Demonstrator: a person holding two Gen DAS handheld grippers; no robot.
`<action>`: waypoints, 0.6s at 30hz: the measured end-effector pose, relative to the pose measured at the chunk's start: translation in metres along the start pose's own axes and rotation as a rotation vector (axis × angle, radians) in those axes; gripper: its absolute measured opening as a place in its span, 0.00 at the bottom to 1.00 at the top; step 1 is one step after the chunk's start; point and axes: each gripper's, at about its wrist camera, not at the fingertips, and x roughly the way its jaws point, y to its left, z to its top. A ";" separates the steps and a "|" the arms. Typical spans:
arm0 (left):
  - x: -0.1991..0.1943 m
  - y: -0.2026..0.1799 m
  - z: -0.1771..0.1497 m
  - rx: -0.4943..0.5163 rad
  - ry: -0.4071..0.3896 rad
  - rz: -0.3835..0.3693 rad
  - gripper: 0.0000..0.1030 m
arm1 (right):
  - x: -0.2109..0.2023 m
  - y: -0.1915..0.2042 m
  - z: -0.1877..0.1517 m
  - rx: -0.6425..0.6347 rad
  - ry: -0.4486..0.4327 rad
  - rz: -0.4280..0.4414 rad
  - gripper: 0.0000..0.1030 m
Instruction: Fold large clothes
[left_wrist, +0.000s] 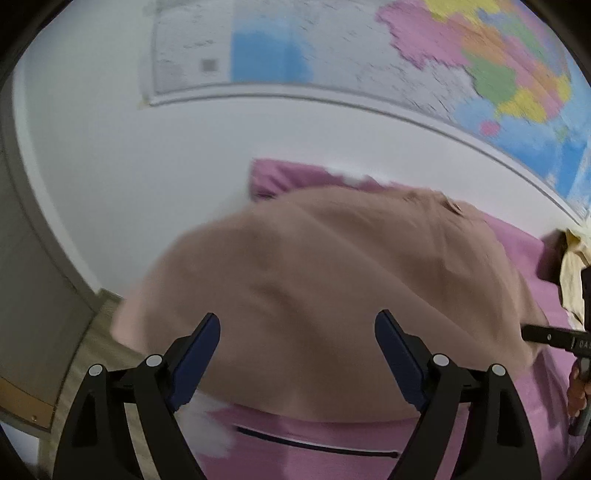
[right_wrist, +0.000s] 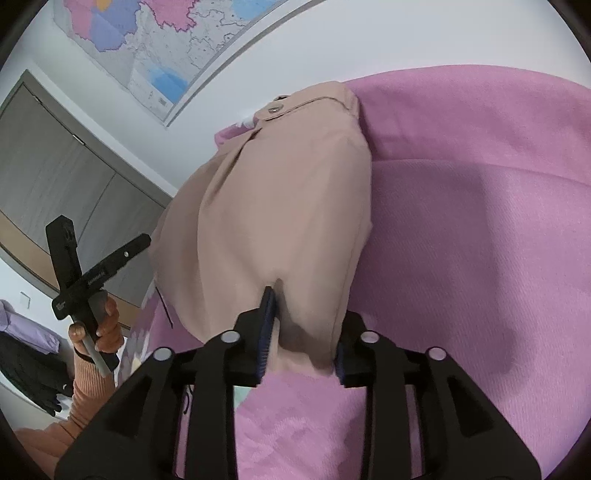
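Nearest in the right wrist view, the right gripper (right_wrist: 301, 325) is seen closed on the near edge of the beige trousers (right_wrist: 280, 206), a fold of the cloth being pinched between its blue pads. The left gripper (left_wrist: 297, 354) is held with its jaws spread wide and nothing between them, poised just above the near hem of the same garment.

The trousers are laid on a pink bedspread (right_wrist: 480, 240), with the buttoned waistband (right_wrist: 280, 107) at the far end, towards the wall. The step in hand is judged to be the taking up of the near end for a fold. For the next move, a second hold by the left gripper would be called for, level with the right one, so that the edge can be carried evenly towards the waistband.

Bare bedspread is left to the right of the garment. On the left, the trousers lie close to the bed's edge. Beyond, a wall map (left_wrist: 480, 74) is hung.
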 end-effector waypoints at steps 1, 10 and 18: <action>0.002 -0.006 -0.001 0.005 0.007 -0.028 0.80 | -0.003 0.000 0.002 0.002 -0.008 -0.007 0.29; 0.005 -0.043 -0.002 0.026 0.022 -0.082 0.81 | -0.021 0.049 0.035 -0.181 -0.171 -0.117 0.30; 0.011 -0.062 -0.007 0.052 0.031 -0.070 0.81 | 0.002 0.063 0.060 -0.214 -0.235 -0.189 0.29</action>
